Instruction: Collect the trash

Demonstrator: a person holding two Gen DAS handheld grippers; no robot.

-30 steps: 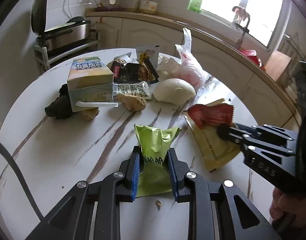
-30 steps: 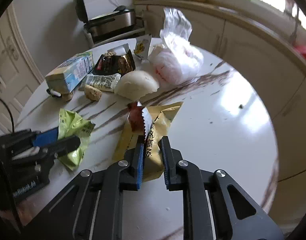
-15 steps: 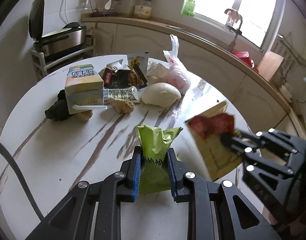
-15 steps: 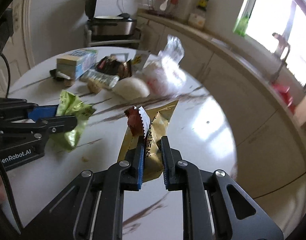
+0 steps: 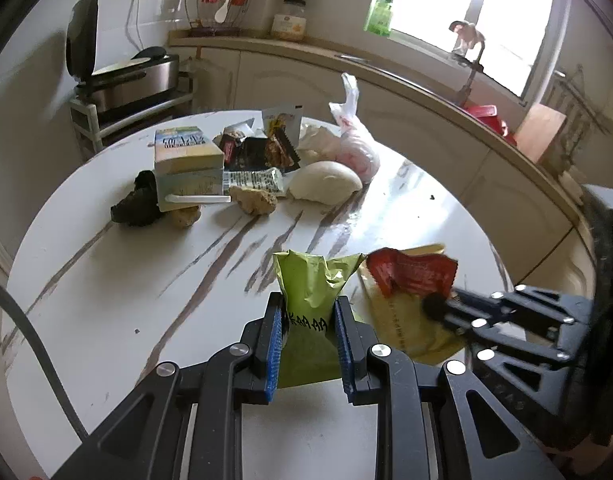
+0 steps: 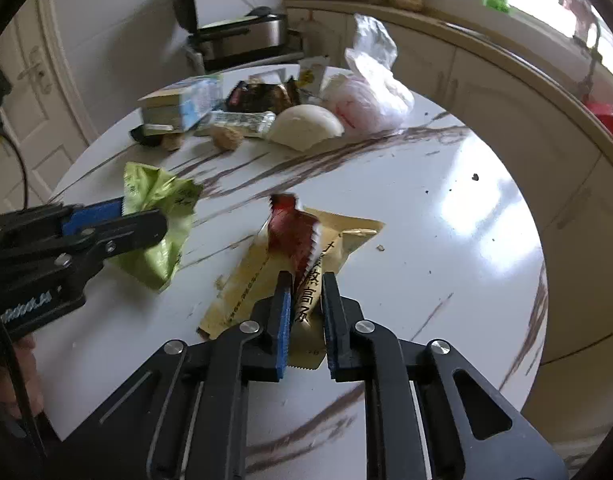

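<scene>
two grippers grip wrappers: left gripper a green wrapper; right gripper yellow and red wrappers; milk carton behind.

Two wrist fisheyes close above the round table, angled down, sharing its far clutter

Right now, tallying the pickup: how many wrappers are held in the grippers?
3. Green wrapper in the left gripper; red wrapper and yellow wrapper together in the right gripper.
</scene>
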